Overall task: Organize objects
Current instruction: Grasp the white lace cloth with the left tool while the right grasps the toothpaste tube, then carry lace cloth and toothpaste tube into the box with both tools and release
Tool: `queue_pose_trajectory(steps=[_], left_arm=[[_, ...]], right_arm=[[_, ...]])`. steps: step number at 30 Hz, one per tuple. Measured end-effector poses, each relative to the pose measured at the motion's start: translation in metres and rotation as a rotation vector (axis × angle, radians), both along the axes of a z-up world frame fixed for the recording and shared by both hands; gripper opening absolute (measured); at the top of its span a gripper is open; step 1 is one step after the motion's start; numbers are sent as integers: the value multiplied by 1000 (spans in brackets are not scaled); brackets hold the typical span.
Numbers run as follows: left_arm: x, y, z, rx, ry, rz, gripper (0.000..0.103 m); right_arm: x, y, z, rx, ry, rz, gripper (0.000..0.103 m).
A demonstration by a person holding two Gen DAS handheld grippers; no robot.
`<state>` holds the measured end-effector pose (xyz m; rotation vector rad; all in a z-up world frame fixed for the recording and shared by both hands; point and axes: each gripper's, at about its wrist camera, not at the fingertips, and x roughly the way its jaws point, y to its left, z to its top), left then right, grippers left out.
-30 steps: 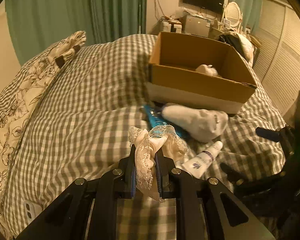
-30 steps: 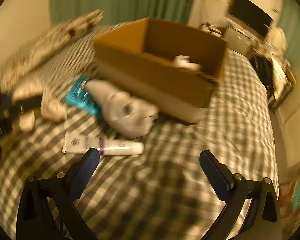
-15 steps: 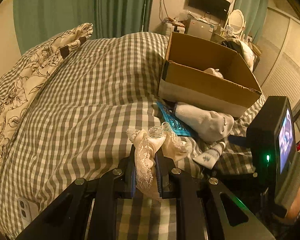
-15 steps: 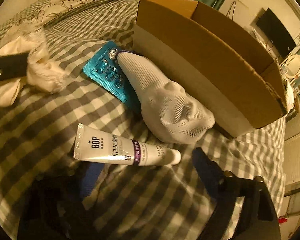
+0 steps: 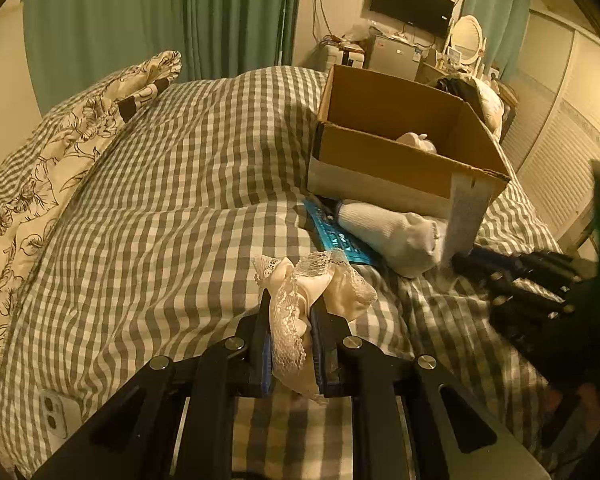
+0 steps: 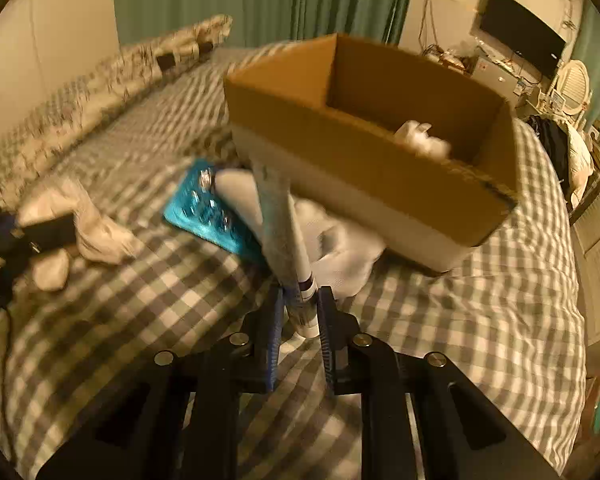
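My left gripper is shut on a cream lace cloth, held just above the checked bedspread. My right gripper has its jaws closing, and the pads press the cap end of a white cream tube. The tube stands up off the bed, tilted toward the cardboard box. In the left wrist view the tube rises at the box's near right corner. A white sock and a teal blister pack lie in front of the box. Something white sits inside it.
A floral pillow runs along the bed's left side. A white phone lies at the near left on the bedspread. Green curtains, a wall television and cluttered furniture stand beyond the bed; a louvred wardrobe is at the right.
My right gripper went from wide open to shut on the tube and raised it off the bedspread. The left gripper kept its hold on the lace cloth and barely moved.
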<state>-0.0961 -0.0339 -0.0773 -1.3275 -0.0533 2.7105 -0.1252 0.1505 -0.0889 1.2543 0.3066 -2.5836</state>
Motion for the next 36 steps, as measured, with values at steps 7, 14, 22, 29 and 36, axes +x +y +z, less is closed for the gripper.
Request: queue_pose_trajectory(steps=[7,14,22,29,36], left_arm=[[12,13,28,-17,60,-10,15],[11,29,69,-8,134,-37,16],[6,39,69,-28,133,-46,16],[1,37,24,-30,33,-31,16],[-4,33,9,-38,7,-22,15]], right_arm=[[25,14,48,-65,103,-25,14],[50,30,99,-106,207,-6,2],[47,40,93,-118,152,7,3],[29,34,19,-106,-32,-12,41],[12,22,-20,-76,-144,-10,41]])
